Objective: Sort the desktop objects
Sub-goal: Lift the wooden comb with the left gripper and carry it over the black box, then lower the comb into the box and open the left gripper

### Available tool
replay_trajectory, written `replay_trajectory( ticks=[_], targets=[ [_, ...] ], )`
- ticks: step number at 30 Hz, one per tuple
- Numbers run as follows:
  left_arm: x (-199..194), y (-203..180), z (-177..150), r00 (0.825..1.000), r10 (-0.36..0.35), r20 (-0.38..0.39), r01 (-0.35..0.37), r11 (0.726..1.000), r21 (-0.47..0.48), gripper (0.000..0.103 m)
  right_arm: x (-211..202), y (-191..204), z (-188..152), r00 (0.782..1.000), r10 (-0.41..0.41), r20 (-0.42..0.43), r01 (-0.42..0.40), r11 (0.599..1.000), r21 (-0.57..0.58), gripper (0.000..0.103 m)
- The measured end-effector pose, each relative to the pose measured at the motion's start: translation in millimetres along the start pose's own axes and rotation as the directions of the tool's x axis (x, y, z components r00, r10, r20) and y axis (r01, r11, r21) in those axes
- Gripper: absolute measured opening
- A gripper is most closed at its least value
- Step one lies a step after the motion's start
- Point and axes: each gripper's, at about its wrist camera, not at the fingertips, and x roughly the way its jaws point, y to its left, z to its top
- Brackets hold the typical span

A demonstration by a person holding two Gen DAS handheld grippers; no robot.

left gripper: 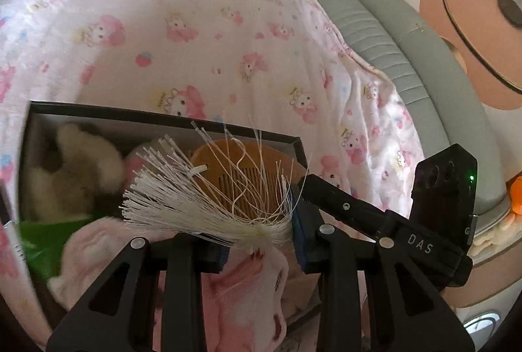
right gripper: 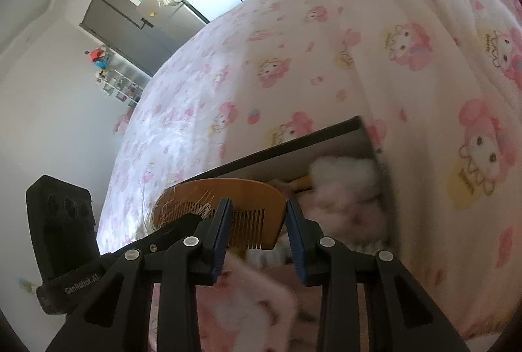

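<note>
A dark-rimmed open box (left gripper: 163, 118) lies on a pink cartoon-print blanket; it also shows in the right wrist view (right gripper: 293, 144). Inside are a wooden comb (left gripper: 254, 182), a cream plush toy (left gripper: 71, 169), a pink plush (left gripper: 248, 283) and something green (left gripper: 42, 237). My left gripper (left gripper: 261, 237) holds a bundle of white fibre strands (left gripper: 182, 198) over the box, jaws partly apart around its base. My right gripper (right gripper: 257, 221) is open just above the comb (right gripper: 248, 211), a finger on each side of its teeth, not touching. Its fingers (left gripper: 339, 205) cross the left wrist view.
The blanket (left gripper: 195, 35) covers a bed. A grey padded bed edge (left gripper: 391, 58) and a floor with a black cable run along the right. An orange object (left gripper: 515, 192) sits at far right. A dark door and shelves (right gripper: 120, 84) stand by the wall.
</note>
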Motion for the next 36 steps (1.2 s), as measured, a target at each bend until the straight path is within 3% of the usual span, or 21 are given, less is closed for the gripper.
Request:
replay_trajectory(
  ticks=[4, 9, 11, 15, 19, 21, 24, 27, 29, 30, 33, 36],
  targets=[
    [23, 0, 1, 0.999, 0.025, -0.036, -0.025, 1.0, 0.007, 0.032, 7, -16, -1, 0.999, -0.04, 0.014, 0.04, 0.999, -0.011, 0.029],
    [37, -4, 2, 0.992, 0.111, -0.067, -0.107, 0.993, 0.053, 0.032, 22, -36, -1, 1.0, -0.013, -0.023, 0.014, 0.999, 0.044, 0.029],
    [43, -7, 0, 0.979, 0.187, -0.082, -0.179, 0.979, 0.094, 0.033, 25, -36, -1, 0.999, -0.042, -0.02, 0.042, 0.999, 0.028, 0.029],
    [48, -8, 2, 0.969, 0.226, -0.102, -0.215, 0.971, 0.109, 0.038, 30, -26, -3, 0.994, -0.109, -0.002, 0.109, 0.994, -0.032, 0.029],
    [46, -5, 7, 0.94, 0.316, -0.131, -0.302, 0.946, 0.115, 0.044, 36, -22, -7, 0.978, -0.207, 0.008, 0.206, 0.974, -0.088, 0.028],
    [37, -3, 8, 0.927, 0.357, -0.113, -0.343, 0.931, 0.121, 0.049, 35, -24, -7, 0.977, -0.212, 0.015, 0.212, 0.974, -0.083, 0.028],
    [20, 0, 9, 0.925, 0.374, -0.073, -0.366, 0.925, 0.104, 0.053, 24, -31, -6, 0.982, -0.185, 0.041, 0.187, 0.981, -0.043, 0.028],
    [6, -1, 8, 0.922, 0.386, -0.01, -0.383, 0.918, 0.104, 0.05, 10, -34, -5, 0.983, -0.164, 0.083, 0.166, 0.986, -0.023, 0.028],
    [0, -2, 9, 0.915, 0.401, 0.037, -0.403, 0.908, 0.117, 0.031, 6, -31, -5, 0.982, -0.162, 0.095, 0.166, 0.986, -0.034, 0.026],
    [0, -2, 10, 0.916, 0.399, 0.045, -0.401, 0.908, 0.118, 0.029, 6, -29, -6, 0.983, -0.157, 0.094, 0.162, 0.986, -0.042, 0.025],
    [9, -1, 16, 0.932, 0.361, 0.028, -0.362, 0.925, 0.115, 0.029, 12, -20, -8, 0.988, -0.135, 0.074, 0.141, 0.987, -0.077, 0.025],
    [20, -7, 20, 0.941, 0.337, 0.024, -0.337, 0.932, 0.137, 0.029, 17, -15, -10, 0.982, -0.17, 0.084, 0.178, 0.979, -0.096, 0.025]
  ],
)
